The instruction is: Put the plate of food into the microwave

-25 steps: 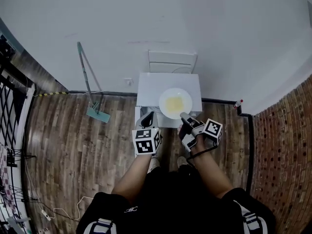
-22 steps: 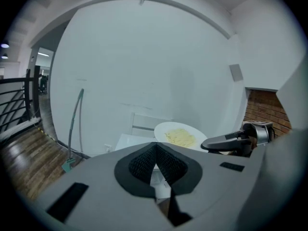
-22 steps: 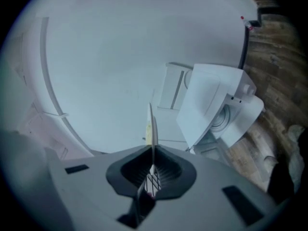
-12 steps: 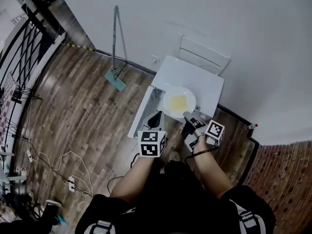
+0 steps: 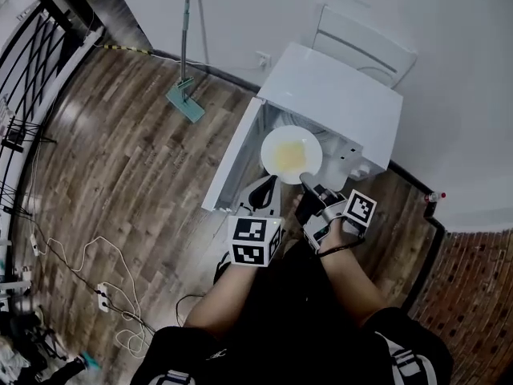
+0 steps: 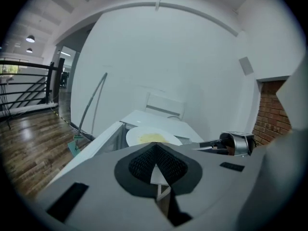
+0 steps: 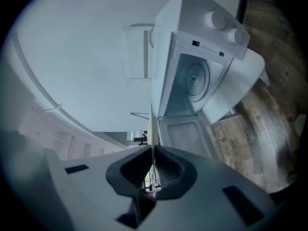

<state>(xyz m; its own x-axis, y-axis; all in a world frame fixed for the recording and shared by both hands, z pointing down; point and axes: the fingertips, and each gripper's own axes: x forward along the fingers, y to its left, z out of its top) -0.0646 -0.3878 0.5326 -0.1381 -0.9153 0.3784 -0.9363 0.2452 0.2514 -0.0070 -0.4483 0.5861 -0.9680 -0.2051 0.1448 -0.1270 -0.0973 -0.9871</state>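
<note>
both forearms reach forward side by side, left gripper (image 5: 266, 186) jaws together, right gripper (image 5: 307, 184) pinched nearly closed.

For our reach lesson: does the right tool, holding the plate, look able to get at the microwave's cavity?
Likely yes. The door stands wide open, and nothing shows between the plate in the right tool and the cavity.

We stand on a wooden plank floor (image 5: 136, 159). Ahead and left of the left gripper (image 5: 266, 189), a mop (image 5: 185, 103) rests its head on the boards. Loose cables (image 5: 60, 251) and a power strip (image 5: 102, 289) lie well to its left and behind.
</note>
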